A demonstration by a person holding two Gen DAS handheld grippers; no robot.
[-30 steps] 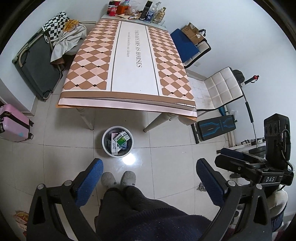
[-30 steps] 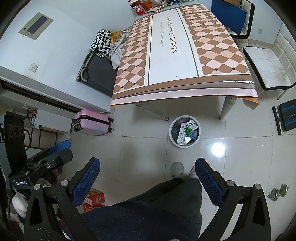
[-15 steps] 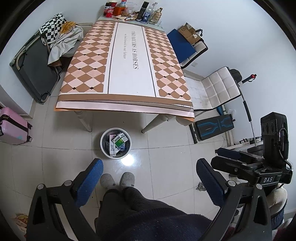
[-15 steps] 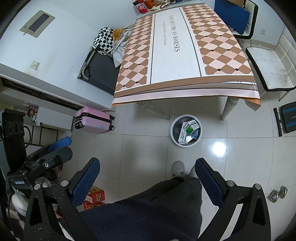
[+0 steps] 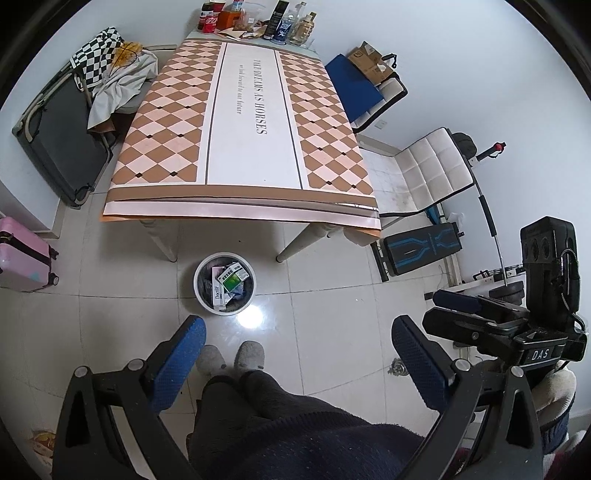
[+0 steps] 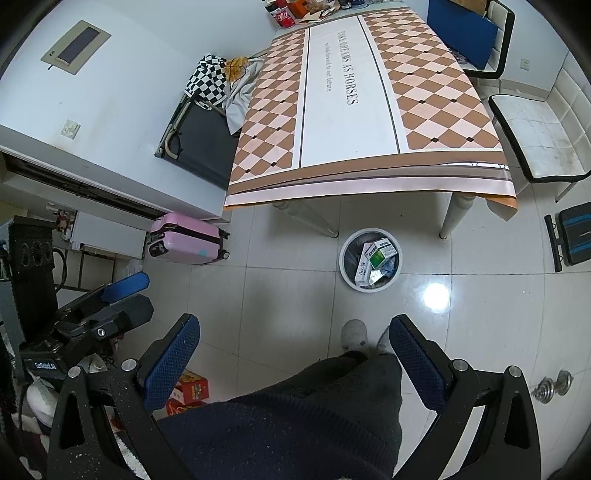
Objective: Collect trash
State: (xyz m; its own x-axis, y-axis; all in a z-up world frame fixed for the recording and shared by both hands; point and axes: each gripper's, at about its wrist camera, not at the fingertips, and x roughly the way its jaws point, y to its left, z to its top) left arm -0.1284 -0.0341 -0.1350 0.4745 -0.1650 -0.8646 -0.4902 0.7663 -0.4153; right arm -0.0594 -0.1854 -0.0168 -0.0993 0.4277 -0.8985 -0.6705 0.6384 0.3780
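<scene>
Both my tongs gape apart, gripping nothing: the left gripper (image 5: 298,363) and the right gripper (image 6: 294,360) fill the lower frame over my dark legs; the white trash bin (image 5: 225,283), holding boxes (image 5: 232,277), stands at centre, on floor tiles below the table (image 5: 243,122) edge.

Room inventory, by count:
- table (image 5: 240,122): 1
- white bin (image 5: 224,283) on the floor: 1, holding cartons (image 5: 232,277) (at least 3 visible; the rest too jumbled to count)
- pink suitcase (image 5: 20,254): 1
- white padded chairs (image 5: 430,170): 2
- grey slippers (image 5: 249,356): 2
- grippers: left gripper (image 5: 297,354) and right gripper (image 6: 293,352), 2, both with fingers spread wide
- bottles and cans (image 5: 258,18) at the table's far end: too crowded to count
</scene>
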